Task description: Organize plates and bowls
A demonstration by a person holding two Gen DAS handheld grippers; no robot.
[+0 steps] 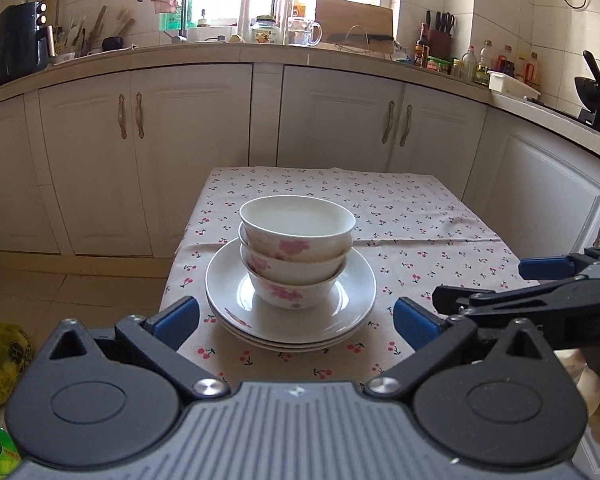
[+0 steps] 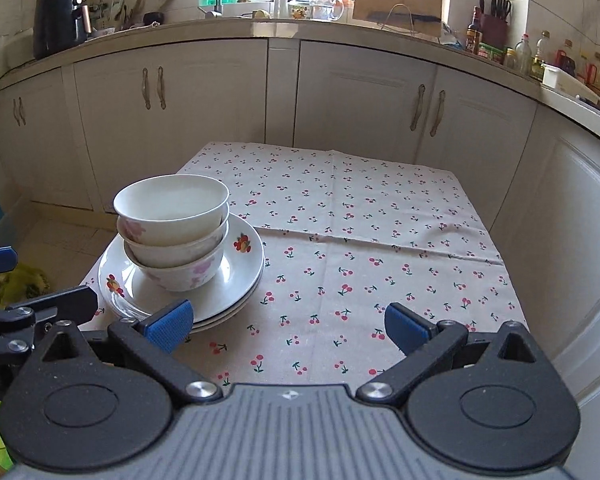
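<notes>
Both of your tools stand wide with nothing between the blue pads: the left tool (image 1: pixel 296 320) hangs in front of the stack, and the right tool (image 2: pixel 288 326) is over bare cloth to the right of it. Three bowls (image 1: pixel 296 248) sit nested one inside another, the top one tilted a little, on a pile of white plates (image 1: pixel 356 300) (three rims show at the near edge). The pile rests on the cherry-print cloth of the tabletop (image 2: pixel 380 240), near its front left corner as the right wrist view shows it, and neither tool touches it. In the left wrist view your right tool reaches in from the right edge, just beside the left one; in the right wrist view the left tool shows at the left edge, near the plates. Beyond the tabletop runs a row of pale cabinets (image 1: pixel 180 140) under a crowded kitchen counter (image 1: pixel 340 58).
</notes>
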